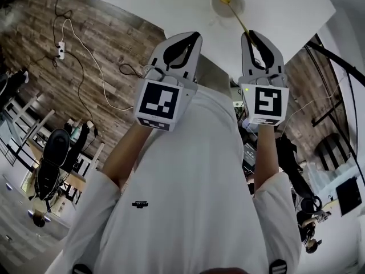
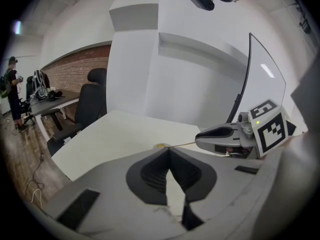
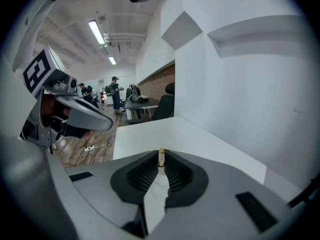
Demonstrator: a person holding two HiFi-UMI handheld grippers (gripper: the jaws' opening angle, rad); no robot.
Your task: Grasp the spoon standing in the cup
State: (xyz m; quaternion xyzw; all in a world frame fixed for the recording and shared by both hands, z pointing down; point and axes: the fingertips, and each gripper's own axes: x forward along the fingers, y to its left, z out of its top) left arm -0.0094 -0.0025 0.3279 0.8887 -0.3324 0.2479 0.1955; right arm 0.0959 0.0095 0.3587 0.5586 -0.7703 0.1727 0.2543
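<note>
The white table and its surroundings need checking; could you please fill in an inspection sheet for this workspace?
Surface: white table, holding only the job's things.
Job's things: cup at the far side; gold spoon leaning out of it.
Clutter: nothing seen.
Grippers: right gripper shut on the spoon's handle; left gripper shut, empty, beside it.
Cables: white cable and power strip on the wooden floor.
Surroundings: office chair, brick wall, people far off.
</note>
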